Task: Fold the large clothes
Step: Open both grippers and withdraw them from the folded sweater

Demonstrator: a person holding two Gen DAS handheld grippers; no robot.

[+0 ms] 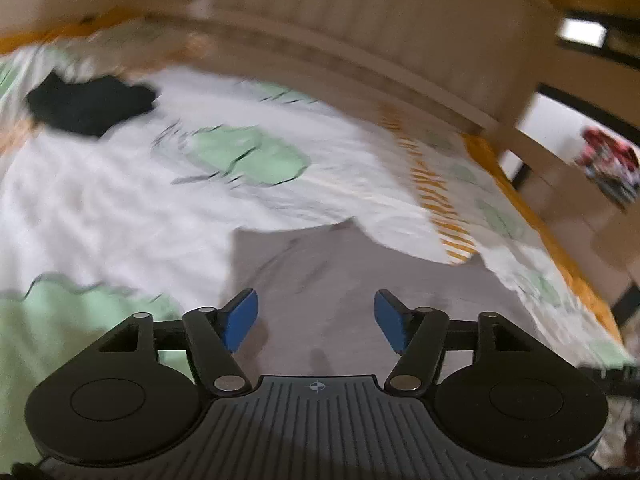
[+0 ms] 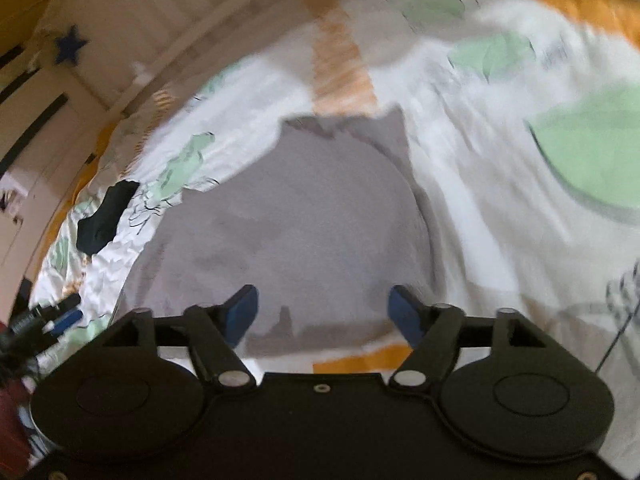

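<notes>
Both grippers, left [image 1: 316,316] and right [image 2: 322,314], stand released with nothing between their blue pads. Ahead at twelve o'clock a grey garment [image 2: 288,216] lies flat on the patterned bedsheet [image 1: 120,200]. It looks soft, light and floppy, best pinched at corners or hem.

A bed [image 1: 120,184] carries everything, under a white sheet [image 2: 472,184] printed with green patches and orange stripes. A grey garment [image 2: 304,216] lies flat on the sheet. A dark cloth [image 1: 88,104] lies on the sheet well apart from the garment, to its left. A beige headboard [image 1: 360,12] stands beyond the garment.
</notes>
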